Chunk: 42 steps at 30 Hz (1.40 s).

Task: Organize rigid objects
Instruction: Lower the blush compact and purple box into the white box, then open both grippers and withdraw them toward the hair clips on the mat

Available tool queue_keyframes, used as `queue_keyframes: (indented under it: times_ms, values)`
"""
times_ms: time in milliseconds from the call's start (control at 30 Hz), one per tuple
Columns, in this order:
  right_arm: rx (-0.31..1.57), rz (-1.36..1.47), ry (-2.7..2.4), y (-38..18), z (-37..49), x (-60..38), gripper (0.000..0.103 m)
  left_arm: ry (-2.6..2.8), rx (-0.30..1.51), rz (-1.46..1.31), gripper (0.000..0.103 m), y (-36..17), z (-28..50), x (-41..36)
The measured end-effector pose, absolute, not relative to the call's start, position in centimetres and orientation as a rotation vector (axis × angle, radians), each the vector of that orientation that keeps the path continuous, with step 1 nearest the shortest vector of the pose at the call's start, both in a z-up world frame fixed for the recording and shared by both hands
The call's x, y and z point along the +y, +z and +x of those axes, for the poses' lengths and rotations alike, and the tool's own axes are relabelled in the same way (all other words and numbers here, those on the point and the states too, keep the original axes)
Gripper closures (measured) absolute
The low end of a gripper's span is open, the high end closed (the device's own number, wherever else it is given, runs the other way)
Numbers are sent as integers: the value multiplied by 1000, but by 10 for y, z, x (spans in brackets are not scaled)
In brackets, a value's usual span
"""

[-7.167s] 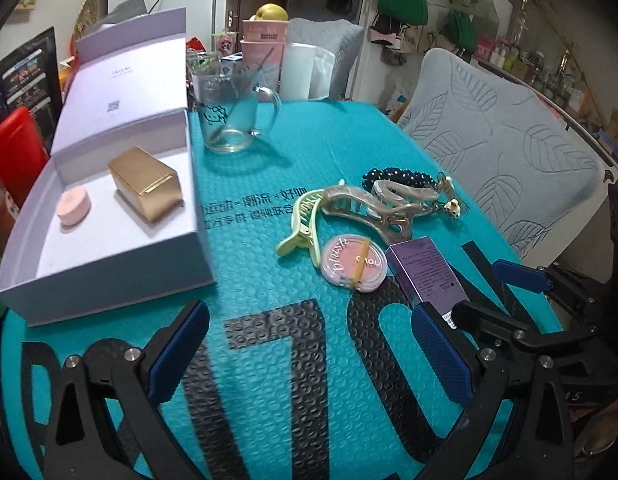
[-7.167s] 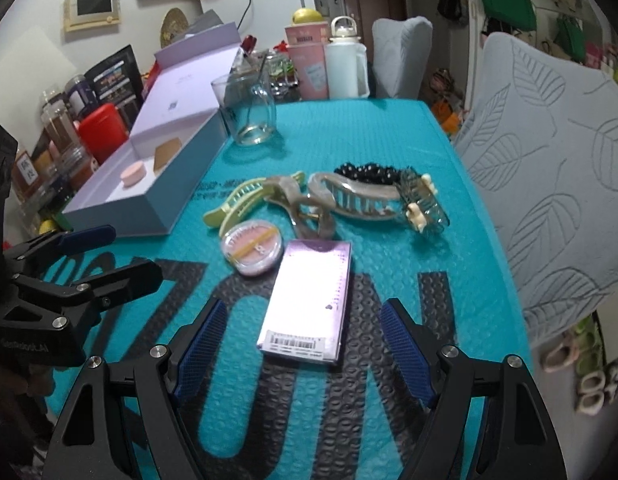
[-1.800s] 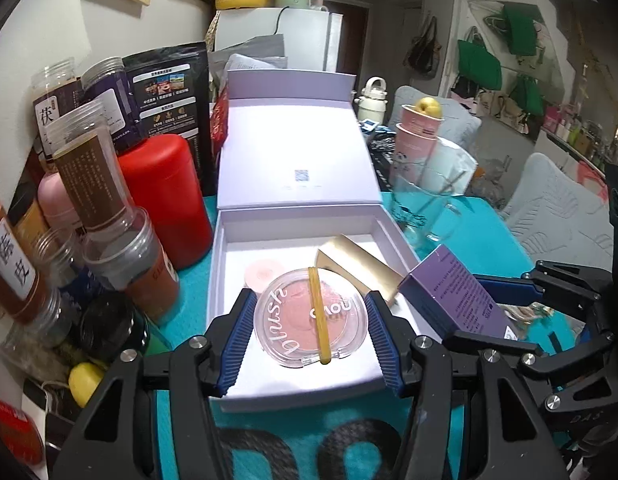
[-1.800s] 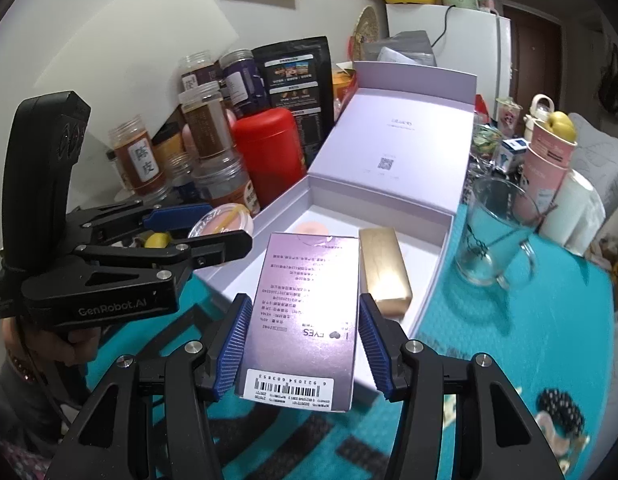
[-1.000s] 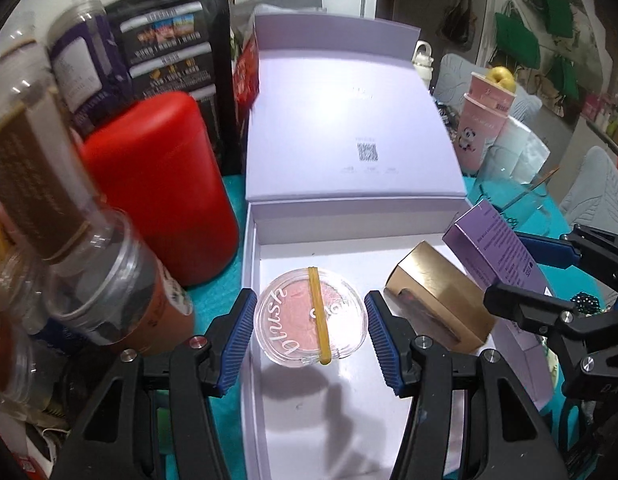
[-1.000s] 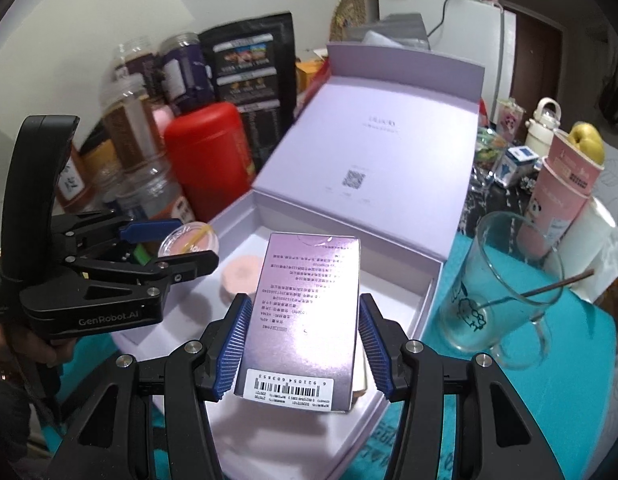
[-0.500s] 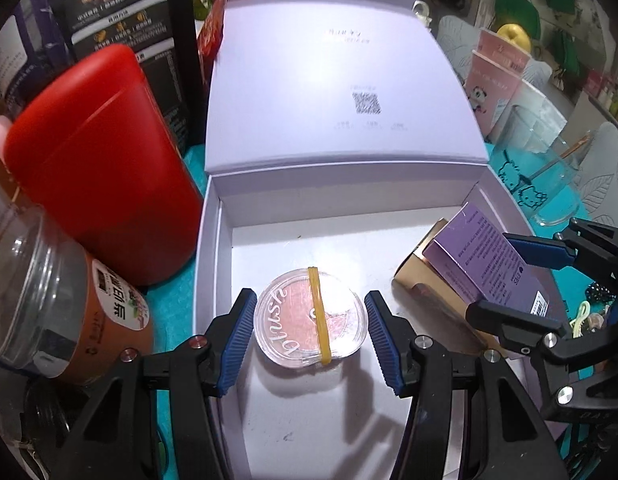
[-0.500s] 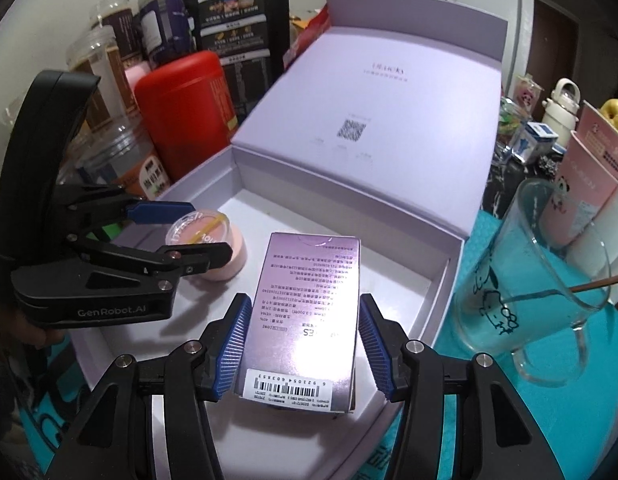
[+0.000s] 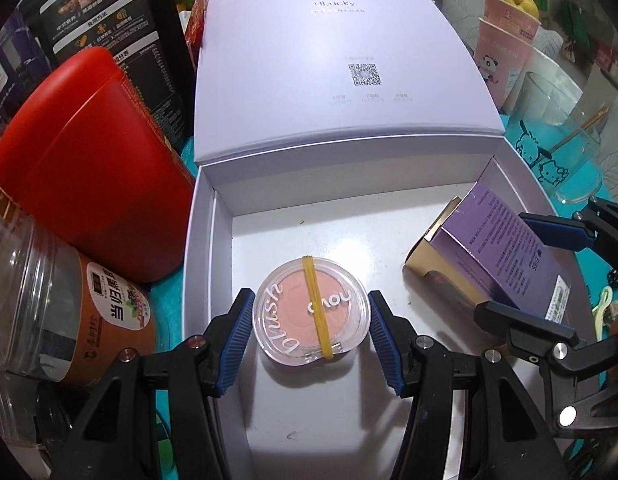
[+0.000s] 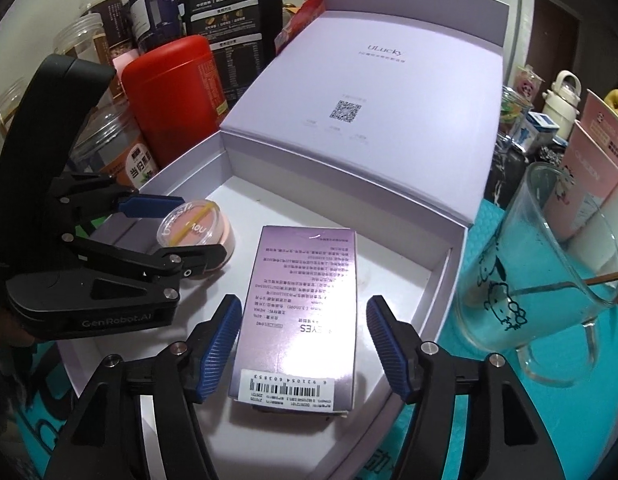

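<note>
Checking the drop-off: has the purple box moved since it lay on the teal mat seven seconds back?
Yes. The purple box has gone from the mat into the white gift box, atop the gold box, and the right gripper has opened.

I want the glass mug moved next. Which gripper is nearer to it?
Right. The right gripper sits at the box's mug-side end, beside the glass mug; the left gripper is at the far end, near the red canister.

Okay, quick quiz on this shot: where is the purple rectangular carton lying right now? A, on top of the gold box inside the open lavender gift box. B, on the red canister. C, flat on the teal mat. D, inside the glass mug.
A: the purple rectangular carton rests on the gold box, within the walls of the open lavender gift box.
</note>
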State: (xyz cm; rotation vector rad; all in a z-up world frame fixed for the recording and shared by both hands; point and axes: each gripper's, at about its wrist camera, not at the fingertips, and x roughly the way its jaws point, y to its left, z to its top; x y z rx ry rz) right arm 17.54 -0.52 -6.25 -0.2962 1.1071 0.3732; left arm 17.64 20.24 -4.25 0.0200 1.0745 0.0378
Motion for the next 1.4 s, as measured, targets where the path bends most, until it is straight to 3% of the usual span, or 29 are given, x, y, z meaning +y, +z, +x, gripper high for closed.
queue_keyframes:
  times_ms: [167,233,300,1300,1367,1400]
  values:
    - [1095,-275,362,-53,173,-11,37,41,1079,-53,43,-40,174,208]
    - [1087,-271,357,-48,172,-12,37,31,1076,-73,30,-39,173,210]
    - [1079,-269,351,-44,171,-14,37,39,1062,-67,26,-35,170,208]
    - [887,-253,297,52,111,-20,35,94,855,-80,26,53,104,194]
    - [872,-254,295,59,103,-20,35,91,842,-74,19,58,100,189]
    - [867,-255,294,61,99,-21,35,89,835,-72,4,60,98,187]
